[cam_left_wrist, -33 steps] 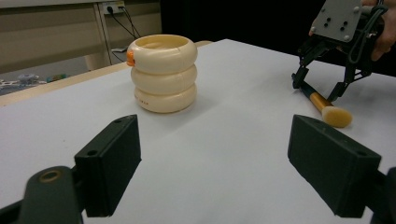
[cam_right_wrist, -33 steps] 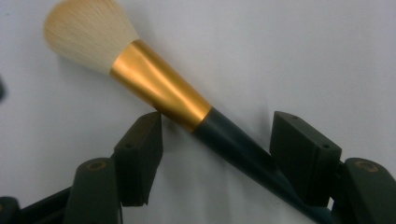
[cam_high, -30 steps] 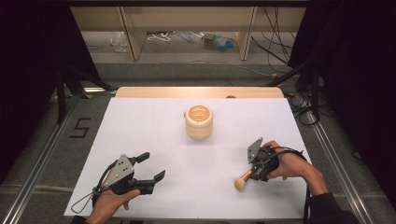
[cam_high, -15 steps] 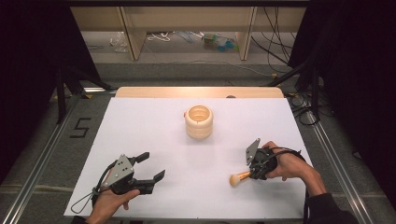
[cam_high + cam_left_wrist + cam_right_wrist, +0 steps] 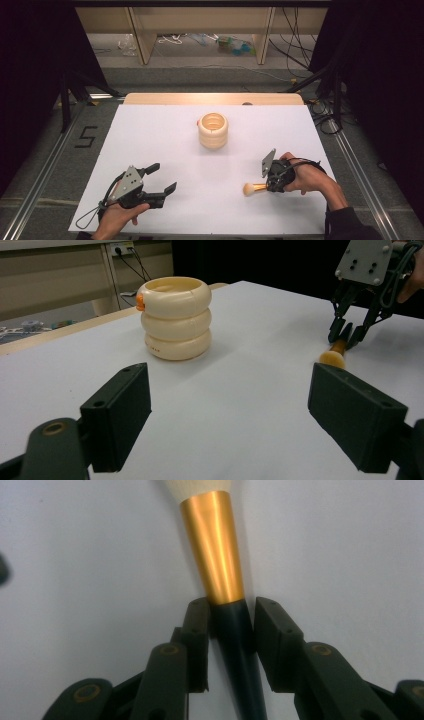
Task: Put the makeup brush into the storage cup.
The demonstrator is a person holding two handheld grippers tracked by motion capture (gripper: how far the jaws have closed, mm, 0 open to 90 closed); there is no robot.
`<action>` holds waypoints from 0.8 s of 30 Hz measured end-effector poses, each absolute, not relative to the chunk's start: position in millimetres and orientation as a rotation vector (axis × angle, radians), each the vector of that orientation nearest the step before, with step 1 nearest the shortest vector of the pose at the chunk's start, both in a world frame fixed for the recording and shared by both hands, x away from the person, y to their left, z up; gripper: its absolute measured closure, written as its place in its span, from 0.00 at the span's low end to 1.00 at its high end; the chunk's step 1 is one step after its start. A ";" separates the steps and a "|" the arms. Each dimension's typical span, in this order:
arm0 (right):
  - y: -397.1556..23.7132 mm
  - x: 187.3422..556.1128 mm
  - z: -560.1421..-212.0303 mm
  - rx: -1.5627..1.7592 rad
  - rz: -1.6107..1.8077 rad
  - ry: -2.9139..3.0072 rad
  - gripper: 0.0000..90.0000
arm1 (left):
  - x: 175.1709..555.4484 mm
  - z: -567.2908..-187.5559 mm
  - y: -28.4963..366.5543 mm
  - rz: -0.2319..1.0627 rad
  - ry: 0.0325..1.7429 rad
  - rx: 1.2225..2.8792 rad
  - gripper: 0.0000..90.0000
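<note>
cream ringed holder [image 5: 213,130] stands upright mid-table on the white sheet [image 5: 165,135]. right gripper [image 5: 268,185] is clamped on a brush [image 5: 254,188] by its dark handle, bristles pointing left. left gripper [image 5: 161,178], well apart near the front-left, has its jaws spread wide.

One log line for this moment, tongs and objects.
left tongs: open, empty | right tongs: shut on makeup brush | ringed holder: upright, mid-table, untouched
</note>
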State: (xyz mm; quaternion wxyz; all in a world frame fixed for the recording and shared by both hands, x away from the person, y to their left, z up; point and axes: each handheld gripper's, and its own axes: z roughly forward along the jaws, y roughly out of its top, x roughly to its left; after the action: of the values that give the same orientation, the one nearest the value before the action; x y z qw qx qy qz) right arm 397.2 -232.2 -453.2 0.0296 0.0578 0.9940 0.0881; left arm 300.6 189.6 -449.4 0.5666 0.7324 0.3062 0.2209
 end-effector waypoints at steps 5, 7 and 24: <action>-229.2 395.0 -452.8 0.128 0.245 3.066 0.82 | 300.3 -449.3 189.8 0.521 0.715 1.725 0.19; -227.3 393.6 -452.8 0.119 0.230 3.059 0.82 | 300.7 -449.5 189.4 0.519 0.720 1.721 0.19; -228.5 395.2 -430.7 0.159 0.458 2.910 0.83 | 299.8 -449.4 190.8 0.525 0.723 1.716 0.19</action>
State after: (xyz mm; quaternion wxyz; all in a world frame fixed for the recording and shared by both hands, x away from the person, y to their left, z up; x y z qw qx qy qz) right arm 395.2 -228.5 -430.7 0.0956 0.0536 0.9819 0.1546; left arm 299.8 190.8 -449.4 0.5675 0.7304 0.3076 0.2232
